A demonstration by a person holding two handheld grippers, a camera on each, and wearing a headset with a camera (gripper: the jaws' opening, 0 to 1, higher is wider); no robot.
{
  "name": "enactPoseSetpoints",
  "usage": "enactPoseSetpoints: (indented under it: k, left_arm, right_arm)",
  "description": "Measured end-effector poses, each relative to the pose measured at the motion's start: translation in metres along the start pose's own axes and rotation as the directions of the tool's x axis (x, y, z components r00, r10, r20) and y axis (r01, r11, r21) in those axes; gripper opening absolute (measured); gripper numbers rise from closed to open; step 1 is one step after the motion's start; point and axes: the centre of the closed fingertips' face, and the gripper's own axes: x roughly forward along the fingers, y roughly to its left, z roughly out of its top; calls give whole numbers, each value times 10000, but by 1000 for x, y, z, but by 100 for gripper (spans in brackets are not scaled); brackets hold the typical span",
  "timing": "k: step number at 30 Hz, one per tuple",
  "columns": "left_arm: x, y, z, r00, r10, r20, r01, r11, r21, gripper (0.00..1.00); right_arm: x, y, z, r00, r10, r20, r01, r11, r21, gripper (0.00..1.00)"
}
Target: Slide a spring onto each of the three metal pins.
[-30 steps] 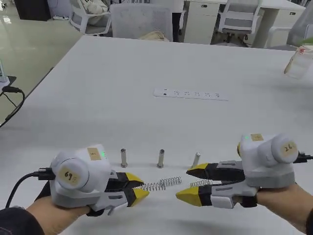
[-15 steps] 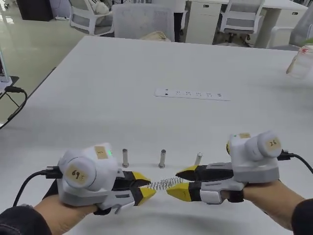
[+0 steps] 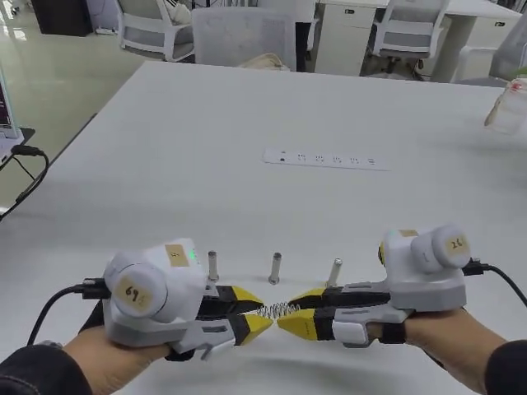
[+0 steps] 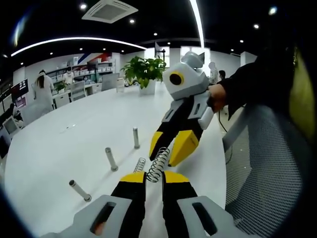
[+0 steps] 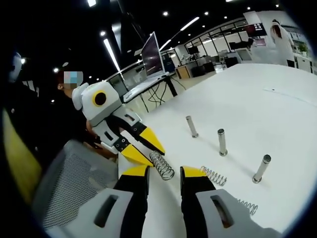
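Since a second ago the two grippers have converged. The yellow-tipped left gripper pinches one end of the coiled steel wire spring. The right gripper, jaws spread, apparently brackets the other end. The three upright metal pins just beyond are bare.

Left gripper and right gripper tip to tip, left jaws tight on spring, right jaws apart.

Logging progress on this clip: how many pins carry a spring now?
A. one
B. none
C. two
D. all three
B: all three pins stand bare; one spring sits in the left gripper, and a loose spring lies on the table.
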Motion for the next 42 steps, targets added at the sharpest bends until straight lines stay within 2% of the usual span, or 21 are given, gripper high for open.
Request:
enactPoseSetpoints:
  k: [7, 16, 22, 29, 33, 36, 42]
  left_arm:
    - [0, -1, 2, 10000, -26, 76, 26, 10000, 31, 4]
    - [1, -4, 1, 10000, -48, -40, 49, 9998, 217, 4]
    - [2, -8, 0, 9998, -111, -187, 121, 9987, 499, 4]
    - [4, -7, 2, 9998, -94, -148, 99, 9993, 359, 3]
    - [4, -5, 2, 9999, -11, -117, 14, 9995, 304, 3]
    - [4, -5, 0, 9999, -35, -148, 40, 9994, 342, 3]
    - [3, -4, 1, 10000, -6, -93, 10, 9994, 349, 3]
  right_arm:
    - [-1, 3, -2, 9999, 143, -23, -143, 9998, 134, 15]
    - [-3, 7, 1, 9999, 160, -46, -160, 9998, 70, 11]
    - [-4, 15, 10, 9995, 270, -158, -275, 9991, -330, 9]
    - [-1, 19, 15, 9981, 74, -617, -142, 9938, -1101, 9]
    - [0, 17, 13, 9894, -384, -1399, 94, 9792, -2028, 9]
    - [2, 19, 12, 9794, -592, -1931, 115, 9709, -2392, 9]
    - [4, 19, 15, 9656, -921, -2432, 231, 9619, -2723, 9]
